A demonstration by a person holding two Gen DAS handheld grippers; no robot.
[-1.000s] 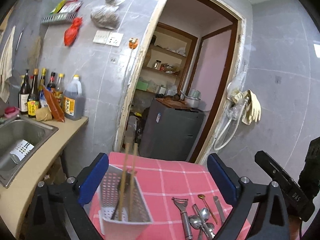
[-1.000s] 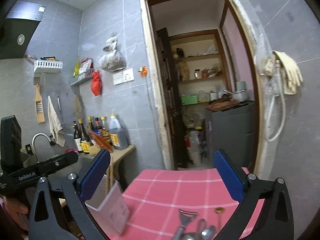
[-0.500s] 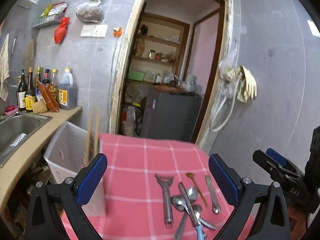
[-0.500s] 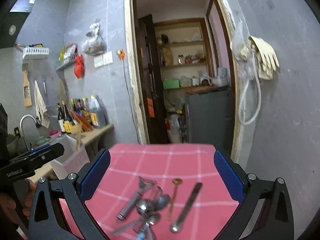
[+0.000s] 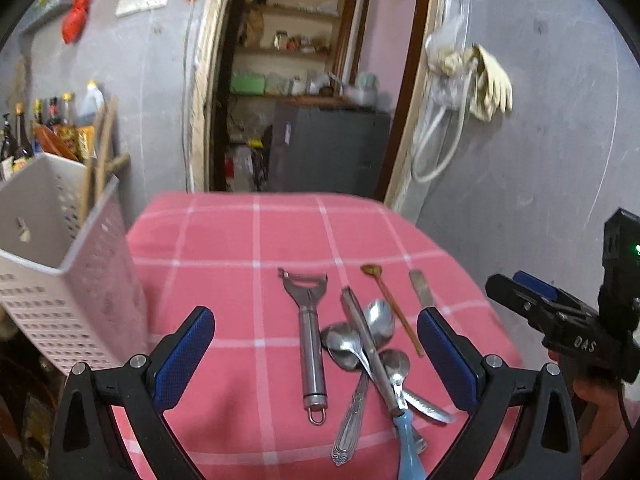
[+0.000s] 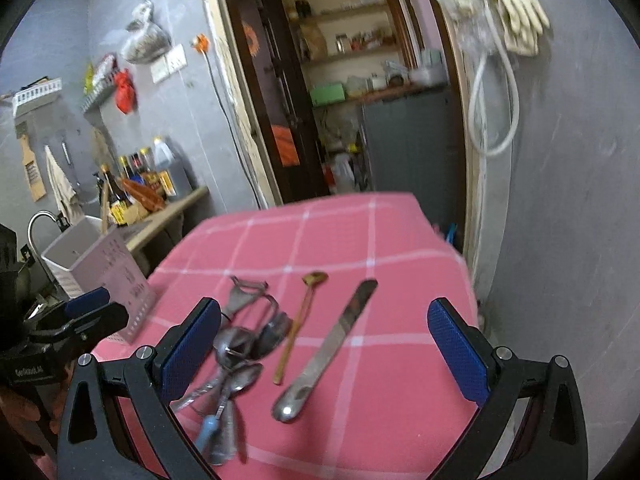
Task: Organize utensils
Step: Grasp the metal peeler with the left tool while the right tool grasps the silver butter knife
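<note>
A pile of utensils lies on the pink checked tablecloth point(image 5: 224, 240): a steel peeler point(image 5: 310, 332), several spoons point(image 5: 360, 344), a blue-handled tool point(image 5: 408, 440), a thin wooden spoon point(image 5: 394, 308) and a butter knife point(image 6: 324, 352). A white perforated holder point(image 5: 60, 272) with chopsticks point(image 5: 96, 148) stands at the table's left. My left gripper point(image 5: 316, 356) is open and empty above the pile. My right gripper point(image 6: 324, 348) is open and empty over the knife; it also shows in the left wrist view point(image 5: 560, 320).
A counter with sauce bottles point(image 6: 148, 176) and a sink tap point(image 6: 40, 220) lies to the left. An open doorway point(image 5: 304, 80) with shelves and a grey cabinet point(image 5: 328, 148) is behind the table. Gloves and a hose point(image 5: 480, 80) hang on the right wall.
Both grippers have tilted down and moved forward over the table, so the utensils now sit between their fingers. The holder has slid to the left of both views.
</note>
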